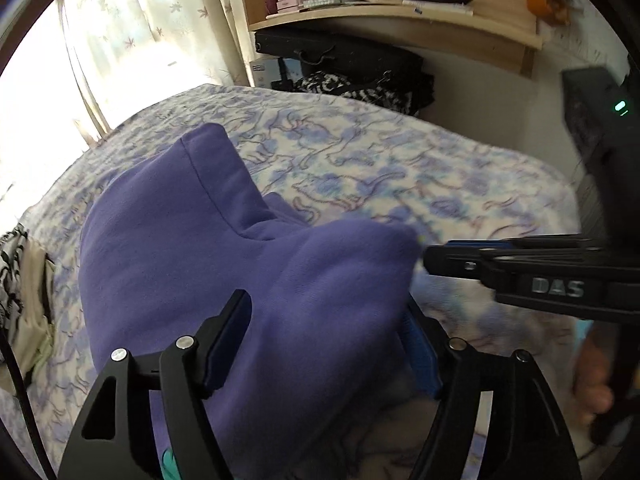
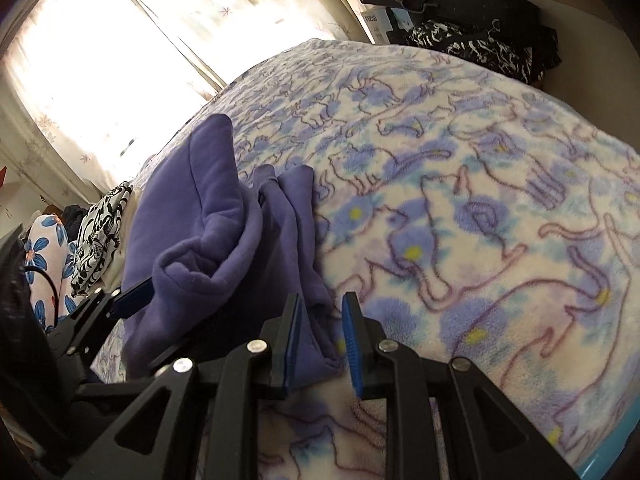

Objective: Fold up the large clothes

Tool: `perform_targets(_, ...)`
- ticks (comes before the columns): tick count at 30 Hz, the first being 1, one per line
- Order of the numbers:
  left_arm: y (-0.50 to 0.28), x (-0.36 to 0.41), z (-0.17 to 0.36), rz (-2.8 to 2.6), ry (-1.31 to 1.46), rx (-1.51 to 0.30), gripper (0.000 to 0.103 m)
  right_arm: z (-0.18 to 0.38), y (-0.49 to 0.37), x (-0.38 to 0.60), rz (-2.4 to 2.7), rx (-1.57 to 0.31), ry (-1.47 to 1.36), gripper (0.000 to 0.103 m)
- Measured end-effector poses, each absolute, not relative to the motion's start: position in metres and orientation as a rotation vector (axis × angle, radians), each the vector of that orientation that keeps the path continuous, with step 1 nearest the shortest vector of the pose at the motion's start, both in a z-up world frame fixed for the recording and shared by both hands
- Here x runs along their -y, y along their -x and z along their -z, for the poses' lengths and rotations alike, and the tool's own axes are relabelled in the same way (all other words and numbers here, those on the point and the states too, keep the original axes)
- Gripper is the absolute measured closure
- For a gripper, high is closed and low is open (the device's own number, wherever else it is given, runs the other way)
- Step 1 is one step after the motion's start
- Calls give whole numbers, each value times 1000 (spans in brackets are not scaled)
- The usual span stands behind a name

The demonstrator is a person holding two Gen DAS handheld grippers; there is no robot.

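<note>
A purple fleece garment (image 1: 224,248) lies bunched on the bed's patterned blanket (image 1: 380,168). My left gripper (image 1: 324,320) is open, its fingers wide apart on either side of a raised fold of the garment. My right gripper (image 2: 322,314) is open with a narrow gap, its fingers at the garment's near right edge (image 2: 316,344), not clamped on it. In the left wrist view the right gripper (image 1: 428,258) comes in from the right, touching the fold's tip. In the right wrist view the garment (image 2: 208,224) lies in folds, with the left gripper's blue pad (image 2: 132,300) at its left.
The blanket (image 2: 480,200) covers the bed. Black-and-white clothes (image 2: 100,236) and a floral item (image 2: 44,248) lie at the bed's left side. Dark bags (image 1: 360,64) and a wooden shelf (image 1: 380,12) stand beyond the far edge. A curtained window (image 1: 140,32) is at left.
</note>
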State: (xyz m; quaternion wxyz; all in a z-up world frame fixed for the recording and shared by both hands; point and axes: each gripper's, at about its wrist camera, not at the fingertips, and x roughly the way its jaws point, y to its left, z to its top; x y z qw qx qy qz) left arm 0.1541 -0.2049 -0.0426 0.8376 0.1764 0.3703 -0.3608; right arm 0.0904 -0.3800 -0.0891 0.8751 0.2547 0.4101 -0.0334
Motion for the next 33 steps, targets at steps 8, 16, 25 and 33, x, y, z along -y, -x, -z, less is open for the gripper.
perform_targets(8, -160, 135, -13, 746, -211, -764, 24, 50, -99, 382, 11, -809, -507, 66)
perform_targets(16, -238, 80, 10, 502, -181, -894, 24, 48, -156, 370, -187, -968, -555, 64)
perform_targets(25, -294, 64, 52, 507, -57, -1012, 34, 99, -218, 354, -294, -1199, -589, 64)
perform_targets(33, -308, 78, 59, 545, -11, -1034, 46, 105, -223, 349, -272, -1122, -526, 86)
